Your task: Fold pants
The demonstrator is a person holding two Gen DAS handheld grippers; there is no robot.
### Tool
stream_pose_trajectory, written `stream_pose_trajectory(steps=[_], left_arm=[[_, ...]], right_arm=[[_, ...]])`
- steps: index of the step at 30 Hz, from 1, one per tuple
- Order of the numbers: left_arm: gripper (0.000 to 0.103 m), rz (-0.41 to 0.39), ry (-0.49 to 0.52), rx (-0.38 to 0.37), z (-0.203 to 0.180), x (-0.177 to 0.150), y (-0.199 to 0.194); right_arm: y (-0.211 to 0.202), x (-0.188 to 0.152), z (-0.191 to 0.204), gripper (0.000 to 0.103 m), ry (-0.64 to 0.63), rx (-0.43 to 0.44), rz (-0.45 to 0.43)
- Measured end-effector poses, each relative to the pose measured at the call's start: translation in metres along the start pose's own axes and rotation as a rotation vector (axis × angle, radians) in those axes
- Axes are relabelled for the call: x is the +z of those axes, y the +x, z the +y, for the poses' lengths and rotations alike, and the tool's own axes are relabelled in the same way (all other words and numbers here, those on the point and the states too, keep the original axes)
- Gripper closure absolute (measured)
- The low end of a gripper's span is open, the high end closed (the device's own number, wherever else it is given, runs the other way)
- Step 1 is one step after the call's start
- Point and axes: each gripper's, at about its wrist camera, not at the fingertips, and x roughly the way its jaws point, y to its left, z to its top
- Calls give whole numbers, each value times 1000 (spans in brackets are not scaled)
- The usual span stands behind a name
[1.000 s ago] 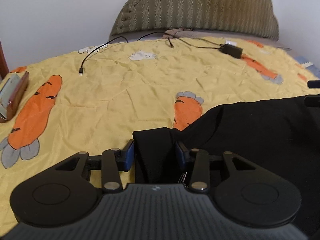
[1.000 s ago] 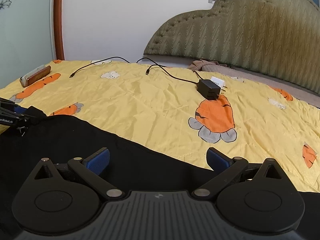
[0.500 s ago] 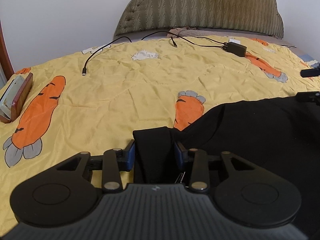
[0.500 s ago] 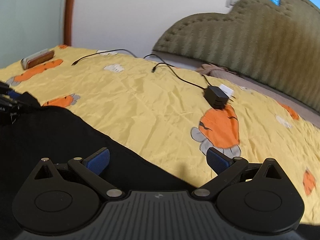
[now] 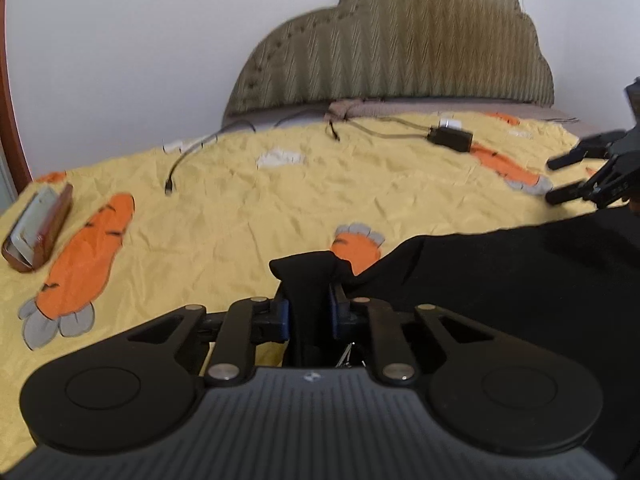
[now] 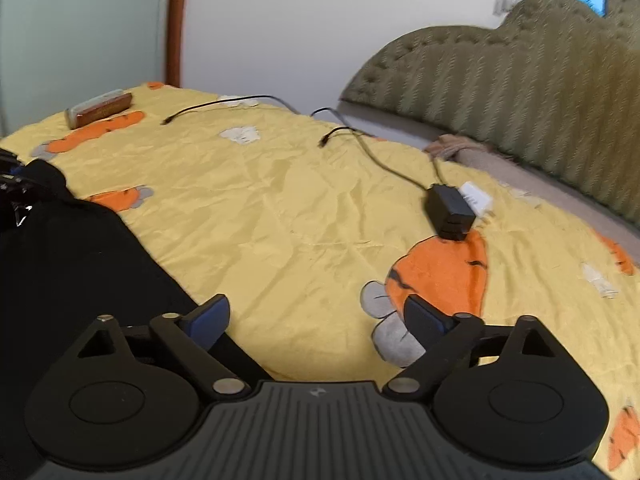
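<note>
Judging by their drape, we expect the black pants on the yellow bedspread to be soft and limp. Our left gripper pinches a bunched corner; our right gripper gapes wide, empty, needing an opposite edge.

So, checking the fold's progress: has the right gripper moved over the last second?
Yes. The right gripper, jaws open, has shifted right off the black pants; yellow bedspread now shows between its fingers.
</note>
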Motion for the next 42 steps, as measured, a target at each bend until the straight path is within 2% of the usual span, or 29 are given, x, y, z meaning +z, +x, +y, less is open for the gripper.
stream_pose_trajectory(steps=[2, 7, 12, 15, 18, 22, 27, 28, 29, 30, 32, 36, 39, 42], left_arm=[[88, -31, -14, -14, -2, 3, -12], [88, -125, 15, -39, -12, 13, -46], [88, -193, 25, -50, -19, 18, -67], [88, -235, 20, -48, -21, 17, -78], [88, -260, 16, -46, -24, 18, -87], [88, -275, 41, -41, -31, 20, -95], [88, -301, 56, -43, -37, 26, -103], [88, -302, 61, -39, -39, 27, -103], [88, -303, 63, -38, -40, 27, -104], [88, -305, 62, -38, -41, 28, -104], [88, -310, 61, -38, -42, 27, -104], [88, -316, 49, -34, -43, 26, -106], [88, -332, 40, -29, -41, 25, -109], [88, -345, 20, -33, -39, 24, -114]], right_arm=[[0, -3, -1, 23, -17, 65, 17], [-1, -11, -6, 23, -50, 126, 56], [-4, -17, -23, 24, -37, 230, 89], [-2, -17, -31, 34, -36, 256, 112], [-1, -18, -38, 36, -21, 306, 115], [0, -19, -40, 36, -32, 330, 125], [4, -25, -40, 36, -52, 371, 174], [3, -26, -40, 39, -45, 381, 171], [2, -27, -40, 52, -31, 410, 178], [1, -27, -39, 62, -22, 424, 185], [-2, -28, -32, 67, -44, 411, 192], [-13, -30, -12, 90, -127, 301, 188], [-29, -36, 17, 96, -238, 179, 165], [-41, -49, 48, 96, -375, 71, 149]])
